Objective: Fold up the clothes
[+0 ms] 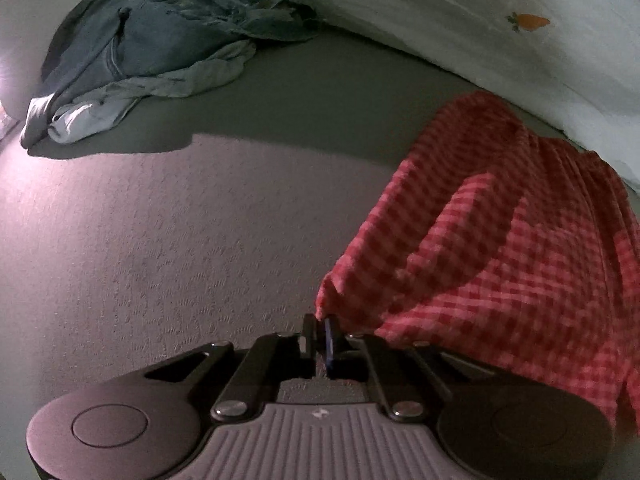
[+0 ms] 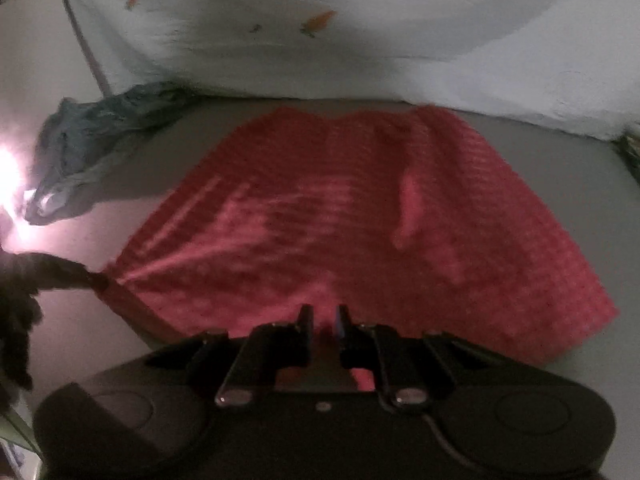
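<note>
The red checked garment lies spread on the grey bed surface, its far edge near the white carrot-print sheet that rises behind. The left gripper is closed tight on one near corner of it, the cloth lifting from the pinch in a ridge. The right gripper sits at the near hem with its jaws narrowly parted and red cloth between them; whether it truly grips cannot be told through the blur. To fold well, I judge both corners should rise together and level, keeping the hem taut between them, then travel toward the far edge and land square on it, so no crease gets trapped underneath. A heap of blue-grey clothes waits well apart at the far left. The room is dim, with a harsh glare at the left side
</note>
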Motion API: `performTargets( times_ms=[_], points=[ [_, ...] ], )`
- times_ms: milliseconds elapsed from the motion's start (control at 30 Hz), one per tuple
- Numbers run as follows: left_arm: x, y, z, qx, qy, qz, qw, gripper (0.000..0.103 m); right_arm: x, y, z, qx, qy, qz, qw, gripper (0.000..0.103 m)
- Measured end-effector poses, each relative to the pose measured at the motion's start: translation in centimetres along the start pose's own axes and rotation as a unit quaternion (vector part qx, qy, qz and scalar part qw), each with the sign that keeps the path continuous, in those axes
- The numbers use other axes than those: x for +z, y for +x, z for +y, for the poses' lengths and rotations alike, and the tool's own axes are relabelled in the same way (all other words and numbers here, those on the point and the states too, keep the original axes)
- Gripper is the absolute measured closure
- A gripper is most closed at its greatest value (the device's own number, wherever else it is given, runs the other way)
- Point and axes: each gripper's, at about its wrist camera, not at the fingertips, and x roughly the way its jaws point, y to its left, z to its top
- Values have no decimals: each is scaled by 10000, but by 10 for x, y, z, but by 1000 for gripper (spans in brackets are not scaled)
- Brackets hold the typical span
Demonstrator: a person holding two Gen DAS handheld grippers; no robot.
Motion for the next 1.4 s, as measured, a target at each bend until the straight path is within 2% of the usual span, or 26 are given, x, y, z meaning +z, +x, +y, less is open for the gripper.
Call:
performTargets(
  times_ms=[133,200,300,433,567,633,767,867,933,1000,1033,1067,1133,1200,1267,1300,1333,1367,1400],
  points=[
    [0,0,12,-173,-316,0,9994,97,-7,35,23,25,-174,492,9986,91],
    [2,0,17,-253,-492,29,9985,97,-16,36,32,-77,-444,505,9977,88],
    [6,0,13,-138,-491,55,9987,99,-22,27,35,-156,-675,483,9964,86],
    [23,-11,5,-147,-577,-120,9982,101,-20,4,-3,-308,-283,205,9989,85],
    [54,-50,-21,-456,-567,-733,9946,101,-19,-18,-40,-460,110,-73,9989,82],
    [67,-73,-42,-717,-475,-1074,9905,101,-18,-30,-59,-535,307,-212,9979,82],
    [82,-124,-127,-1233,157,-1723,9772,101,-17,-52,-99,-689,732,-486,9937,82],
    [66,-149,-209,-1645,908,-1890,9638,101,-23,-65,-154,-853,1410,-647,9842,82],
    [38,-157,-267,-1914,1611,-1884,9497,100,-31,-73,-185,-999,1740,-754,9768,82],
    [5,-153,-324,-2055,2328,-1783,9337,94,-41,-78,-212,-1178,1970,-765,9703,81],
    [-12,-146,-348,-2110,2611,-1686,9268,86,-46,-79,-224,-1211,2098,-745,9674,81],
    [-29,-134,-372,-2187,2833,-1468,9221,67,-51,-81,-236,-1245,2225,-724,9643,80],
    [-56,-107,-401,-2138,3068,-929,9228,50,-60,-81,-258,-1263,2460,-650,9588,78],
    [-78,-87,-421,-2016,3274,-504,9218,51,-66,-76,-272,-1237,2557,-568,9571,75],
    [-88,-88,-417,-1921,3387,-528,9196,47,-66,-72,-282,-1127,2500,-553,9601,74],
    [-90,-88,-411,-1812,3319,-522,9243,44,-65,-72,-286,-1035,2460,-551,9622,73],
    [-91,-86,-402,-1665,3190,-495,9317,34,-63,-69,-288,-927,2410,-547,9645,72],
    [-91,-85,-394,-1517,3060,-467,9387,28,-59,-64,-290,-793,2336,-540,9676,71],
    [-91,-83,-385,-1368,2929,-440,9453,28,-55,-59,-289,-655,2248,-534,9707,71]
  ],
)
